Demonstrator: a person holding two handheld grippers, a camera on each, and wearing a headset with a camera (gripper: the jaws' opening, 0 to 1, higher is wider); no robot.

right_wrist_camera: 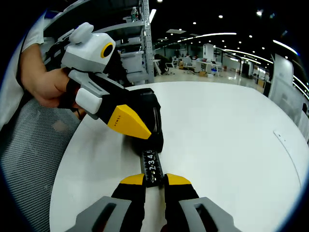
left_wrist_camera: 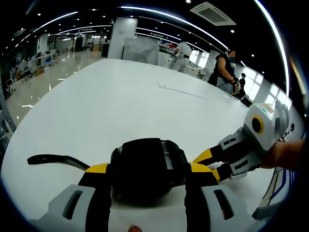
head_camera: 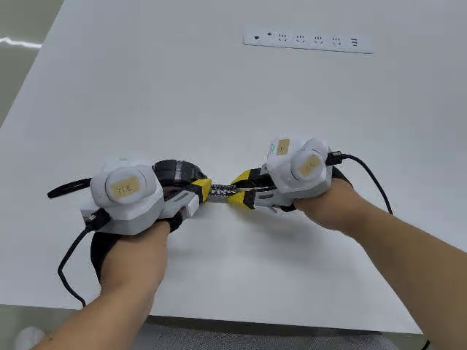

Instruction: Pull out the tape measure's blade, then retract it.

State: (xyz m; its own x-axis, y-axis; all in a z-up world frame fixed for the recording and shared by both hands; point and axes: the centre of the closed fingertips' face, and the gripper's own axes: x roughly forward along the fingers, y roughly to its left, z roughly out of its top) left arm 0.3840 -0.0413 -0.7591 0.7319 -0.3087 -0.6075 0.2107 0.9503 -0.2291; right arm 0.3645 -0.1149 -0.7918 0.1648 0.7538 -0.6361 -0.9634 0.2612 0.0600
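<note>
As left hand-held gripper point(left_wrist_camera: 149, 170) grips case point(left_wrist_camera: 147, 153) | right hand-held gripper point(right_wrist_camera: 155, 181) pinches blade point(right_wrist_camera: 150, 163)

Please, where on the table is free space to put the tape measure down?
Crowded: the near middle, where the left gripper holds the tape measure and the right gripper pinches its blade. Free: the broad bare table between them and the power strip.

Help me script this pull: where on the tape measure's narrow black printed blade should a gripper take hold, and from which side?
Take the narrow black printed blade at its free end, coming head-on, opposite the round black case. It runs straight out of the case, so an in-line pull likely avoids kinking. The right gripper pinches there now.
</note>
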